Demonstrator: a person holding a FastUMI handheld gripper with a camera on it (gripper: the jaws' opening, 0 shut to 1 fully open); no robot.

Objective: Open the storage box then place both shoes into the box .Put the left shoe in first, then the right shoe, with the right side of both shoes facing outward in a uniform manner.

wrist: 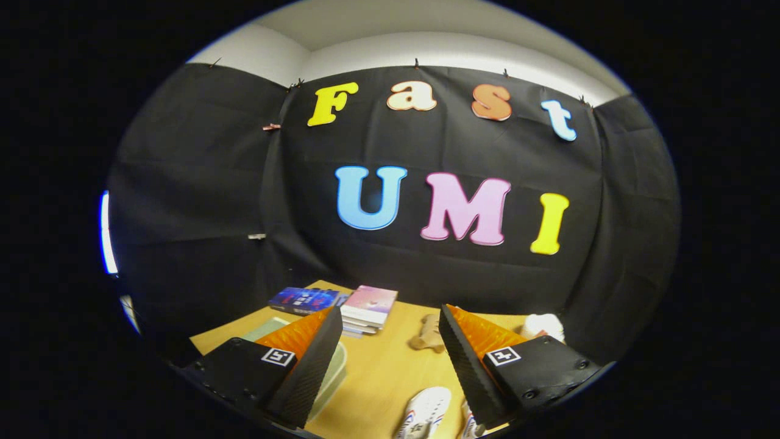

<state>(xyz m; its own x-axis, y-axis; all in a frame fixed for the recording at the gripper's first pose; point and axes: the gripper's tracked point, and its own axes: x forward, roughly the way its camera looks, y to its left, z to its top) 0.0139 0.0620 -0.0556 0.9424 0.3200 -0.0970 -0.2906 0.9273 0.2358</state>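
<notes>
**A:** Tool [390,356] up above the desk [378,372], fingers [314,360] spread wide apart, nothing between them but bare wood. Loads of open room in that gap, running straight ahead toward the far edge of the desk where the black cloth wall [201,201] hangs.

**B:** Where are the shoes then?

**A:** Down low, close in. One white shoe [426,411] with a bit of red and blue on the side, lying on the desk between the fingers, nearer the right one. Second shoe [469,425] just beside it, mostly hidden behind the right finger, only a sliver visible. Not touched by the tool, either of them.

**B:** And the box?

**A:** Pale greenish storage box [332,375] tucked behind the left finger, rounded rim peeking out next to it. Can't tell whether open or closed, and can't see inside, too much covered. Flat greenish piece [268,329] just beyond it, maybe part of the same thing, hard to say.

**B:** Anything crowding the far side?

**A:** Stack of books [368,308] ahead of the left finger, another dark-covered book [303,300] beside it near the back corner. Small tan toy [429,335] toward the right finger, something white and fluffy [545,326] past that finger by the wall. Middle strip of desk clear.
</notes>
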